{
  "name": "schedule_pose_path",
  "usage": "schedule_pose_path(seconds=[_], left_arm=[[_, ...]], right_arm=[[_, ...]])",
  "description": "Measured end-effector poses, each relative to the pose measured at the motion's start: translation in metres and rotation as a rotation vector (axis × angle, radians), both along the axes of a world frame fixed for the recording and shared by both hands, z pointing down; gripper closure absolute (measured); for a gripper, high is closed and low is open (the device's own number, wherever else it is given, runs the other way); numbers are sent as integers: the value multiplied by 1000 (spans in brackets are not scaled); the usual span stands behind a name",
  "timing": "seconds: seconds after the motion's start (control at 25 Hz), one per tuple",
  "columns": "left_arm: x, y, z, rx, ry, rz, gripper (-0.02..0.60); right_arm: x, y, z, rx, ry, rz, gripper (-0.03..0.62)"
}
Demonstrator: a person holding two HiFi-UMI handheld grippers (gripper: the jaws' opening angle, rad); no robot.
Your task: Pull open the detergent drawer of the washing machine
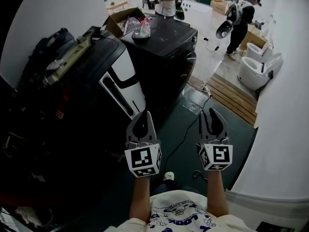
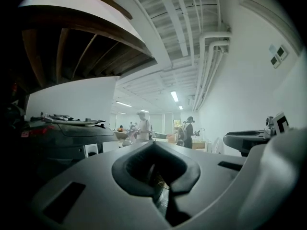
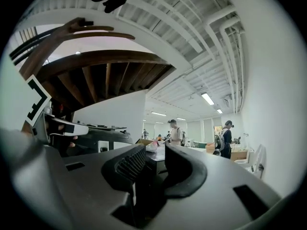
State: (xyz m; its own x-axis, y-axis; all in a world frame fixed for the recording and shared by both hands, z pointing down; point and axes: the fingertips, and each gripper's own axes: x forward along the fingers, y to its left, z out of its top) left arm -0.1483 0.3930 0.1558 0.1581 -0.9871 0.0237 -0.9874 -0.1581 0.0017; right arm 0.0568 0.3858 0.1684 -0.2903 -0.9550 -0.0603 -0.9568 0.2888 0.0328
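A dark washing machine stands at the left, with a white panel on its upper front; I cannot tell the detergent drawer apart on it. My left gripper is held level just short of that panel, touching nothing, its jaws shut and empty. My right gripper hovers over the floor to the right, jaws open with nothing between them. In the left gripper view the shut gripper points past the machine. In the right gripper view the open gripper faces a machine.
A second dark machine stands behind, with a plastic bag on top and a cardboard box beside it. A cable crosses the dark floor. Wooden boards, white seats and people are at the back right.
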Motion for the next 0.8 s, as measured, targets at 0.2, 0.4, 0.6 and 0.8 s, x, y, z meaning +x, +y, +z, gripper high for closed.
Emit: schedule_pose_path(seconds=[0.2, 0.4, 0.6, 0.8], left_arm=[[-12, -18, 9, -10, 3, 20, 568], [-18, -35, 18, -35, 7, 31, 568], [-26, -57, 33, -60, 11, 15, 568], [-25, -92, 41, -75, 13, -5, 568]], right_arm=[[-20, -14, 10, -13, 1, -21, 370], [-29, -30, 16, -34, -5, -24, 355], [-35, -53, 29, -56, -2, -37, 355], [-31, -92, 40, -82, -8, -54, 347]])
